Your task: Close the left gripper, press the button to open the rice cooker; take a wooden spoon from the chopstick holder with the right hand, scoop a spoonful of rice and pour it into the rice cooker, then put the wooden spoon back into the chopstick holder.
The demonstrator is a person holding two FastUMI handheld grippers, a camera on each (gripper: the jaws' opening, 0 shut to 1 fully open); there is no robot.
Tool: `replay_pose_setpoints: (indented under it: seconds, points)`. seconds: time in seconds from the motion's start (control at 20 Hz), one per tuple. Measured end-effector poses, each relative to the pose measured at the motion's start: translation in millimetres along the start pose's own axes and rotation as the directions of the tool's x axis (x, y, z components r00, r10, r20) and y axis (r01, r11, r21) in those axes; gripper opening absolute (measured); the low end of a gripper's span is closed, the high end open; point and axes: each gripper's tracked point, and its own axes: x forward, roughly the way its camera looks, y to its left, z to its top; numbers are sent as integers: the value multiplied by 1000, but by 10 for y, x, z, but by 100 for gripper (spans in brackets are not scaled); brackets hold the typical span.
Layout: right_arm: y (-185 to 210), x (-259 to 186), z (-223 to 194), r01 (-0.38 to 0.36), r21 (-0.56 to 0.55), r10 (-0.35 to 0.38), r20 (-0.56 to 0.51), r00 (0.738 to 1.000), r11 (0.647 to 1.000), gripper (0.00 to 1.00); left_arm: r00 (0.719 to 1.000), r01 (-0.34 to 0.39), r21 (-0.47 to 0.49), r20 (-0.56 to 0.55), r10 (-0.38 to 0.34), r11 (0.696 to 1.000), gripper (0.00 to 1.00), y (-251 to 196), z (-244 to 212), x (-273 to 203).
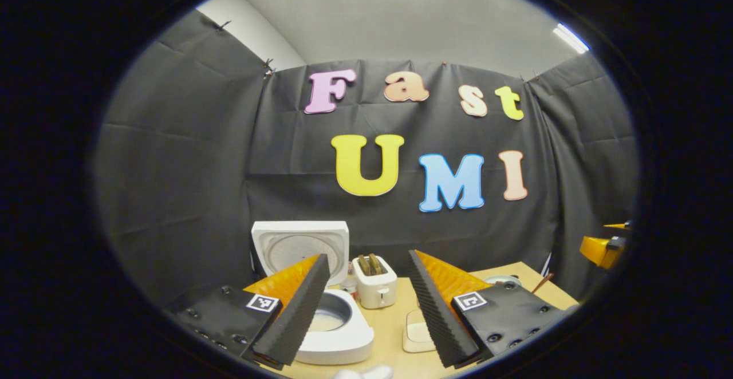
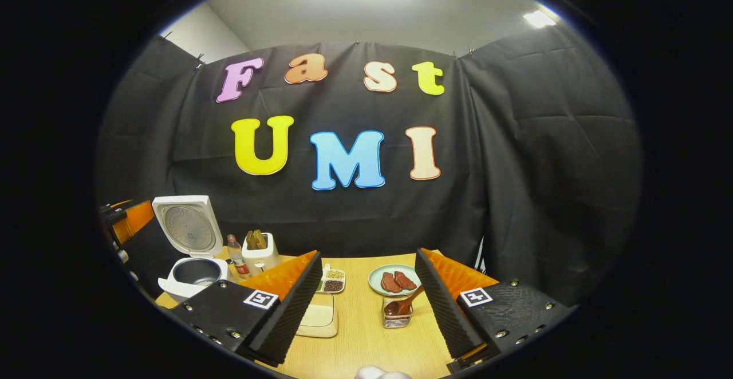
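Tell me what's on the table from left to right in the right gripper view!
Open rice cooker → bottle → toaster → little tray of grains → plate with brown food → clear holder with the wooden spoon in it.

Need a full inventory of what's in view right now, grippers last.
rice cooker: 1, white, lid up, table's far left
bottle: 1, clear, between cooker and toaster
toaster: 1, white, by the back wall
divided dish: 1, white, grains inside, mid table
flat tray: 1, cream, near centre
plate: 1, pale green, two brown pieces on it
chopstick holder: 1, clear, right of tray
wooden spoon: 1, brown, standing in holder
table: 1, light wood
left gripper: 1, open, empty
right gripper: 1, open, empty
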Motion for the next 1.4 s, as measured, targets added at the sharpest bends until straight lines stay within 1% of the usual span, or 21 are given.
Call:
replay_pose_setpoints:
  seconds: [0.45, 1.0, 1.4]
  points:
    - [-11, -10, 95, 2, -8, -1, 30, 1000, 1000, 99, 1000, 17, 10, -15, -17, 1000, 94, -35, -16, -11]
    - [59, -19, 122, -22, 2, 22, 33, 999, 1000, 99, 999, 48, 23, -26, -47, 999, 95, -101, -42, -50]
    - [44, -56, 135, -24, -1, 24, 41, 999, 1000, 99, 997, 58, 26, -44, -57, 998, 94, -132, -91, -96]
